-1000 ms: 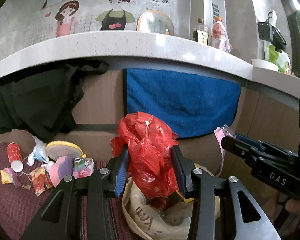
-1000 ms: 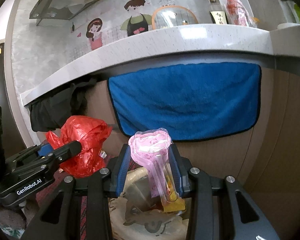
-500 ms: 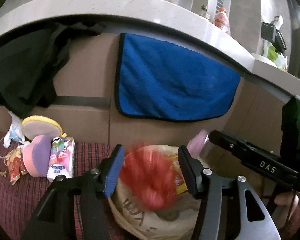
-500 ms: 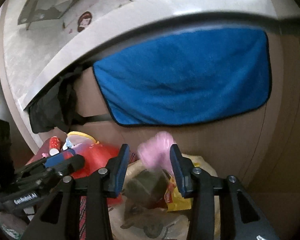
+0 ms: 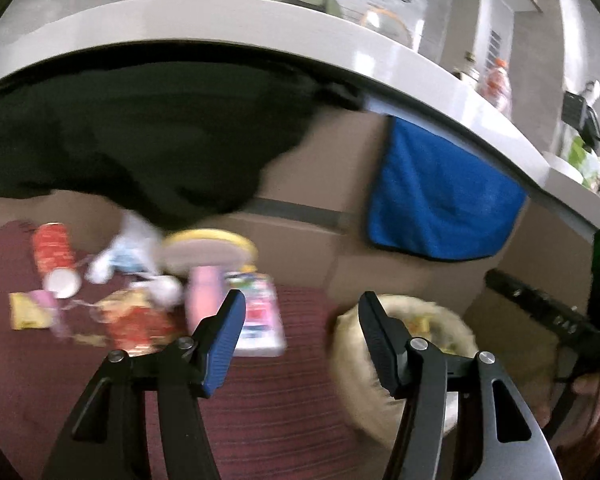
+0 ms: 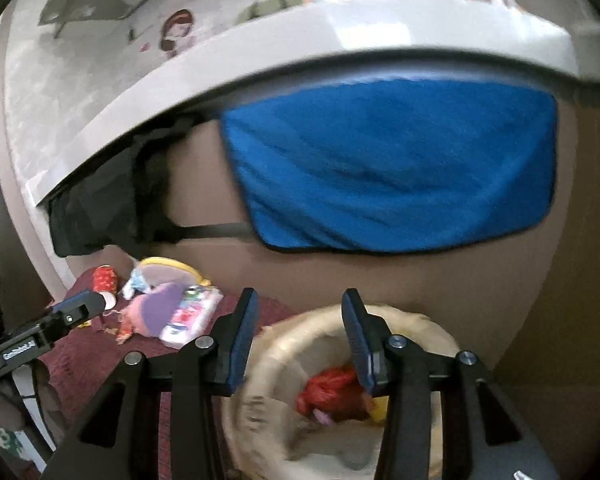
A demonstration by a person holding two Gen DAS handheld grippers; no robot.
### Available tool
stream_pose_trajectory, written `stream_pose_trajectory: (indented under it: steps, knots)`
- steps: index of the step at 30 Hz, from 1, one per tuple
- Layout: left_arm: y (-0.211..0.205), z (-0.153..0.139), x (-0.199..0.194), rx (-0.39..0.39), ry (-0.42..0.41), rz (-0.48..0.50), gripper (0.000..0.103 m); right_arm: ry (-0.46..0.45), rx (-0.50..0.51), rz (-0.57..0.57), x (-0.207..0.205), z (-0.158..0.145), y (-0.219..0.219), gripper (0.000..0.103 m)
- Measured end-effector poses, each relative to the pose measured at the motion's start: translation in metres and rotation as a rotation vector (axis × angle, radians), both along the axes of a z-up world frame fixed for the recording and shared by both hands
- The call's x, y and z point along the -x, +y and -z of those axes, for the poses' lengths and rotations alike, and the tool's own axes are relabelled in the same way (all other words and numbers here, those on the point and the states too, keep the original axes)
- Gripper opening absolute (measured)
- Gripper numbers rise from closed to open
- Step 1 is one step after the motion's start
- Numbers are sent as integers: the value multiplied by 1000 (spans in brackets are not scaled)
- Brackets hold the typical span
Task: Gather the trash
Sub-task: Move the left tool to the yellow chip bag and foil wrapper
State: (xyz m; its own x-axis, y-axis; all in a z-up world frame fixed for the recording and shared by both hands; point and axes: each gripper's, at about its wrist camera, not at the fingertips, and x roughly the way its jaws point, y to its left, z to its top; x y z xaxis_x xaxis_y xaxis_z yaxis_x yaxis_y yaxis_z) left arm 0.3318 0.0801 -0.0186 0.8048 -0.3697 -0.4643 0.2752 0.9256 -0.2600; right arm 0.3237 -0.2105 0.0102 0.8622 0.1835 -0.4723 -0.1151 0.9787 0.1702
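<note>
A beige trash bag (image 6: 416, 322) stands open on the maroon cloth, with a red plastic bag (image 6: 332, 388) lying inside it. My right gripper (image 6: 300, 294) hovers open over the bag's mouth, holding nothing. My left gripper (image 5: 300, 300) is left of the bag (image 5: 456, 322); its jaws are opening with nothing between them. Beyond its left finger lies loose trash: a pink-and-white packet (image 5: 260, 320), a red-yellow wrapper (image 5: 136, 320), a red paper cup (image 5: 54, 256) and a yellow-rimmed lid (image 5: 208, 248). The view is motion-blurred.
A wooden cabinet front (image 5: 340, 184) rises behind the cloth, with a blue towel (image 6: 392, 176) and a black cloth (image 5: 140, 144) hanging from the white counter edge (image 5: 260, 28). Bottles (image 5: 496, 80) stand on the counter. Bare maroon cloth (image 5: 284, 420) lies between pile and bag.
Both grippers opened; the red bag and the pink wrapper dropped into the beige bag. The left gripper then swung left toward the loose trash. The right one tipped down over the bag.
</note>
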Motion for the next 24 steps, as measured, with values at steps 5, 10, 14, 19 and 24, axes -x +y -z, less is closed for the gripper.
stream_pose_trajectory:
  steps: [5,10,14,19,24]
  knots:
    - [83,10,11,-24,0,-86,59,-38,38,-63,-3,-14,63,41]
    - [172,30,3,4,60,-173,59,-15,72,-171,-18,-9,128,41]
    - [224,50,-26,105,155,-164,60,27,87,-241,-30,3,164,41]
    - [263,78,-73,208,249,-216,59,75,119,-304,-39,19,196,41]
    - [292,104,-97,284,310,-322,60,93,179,-331,-44,31,206,41]
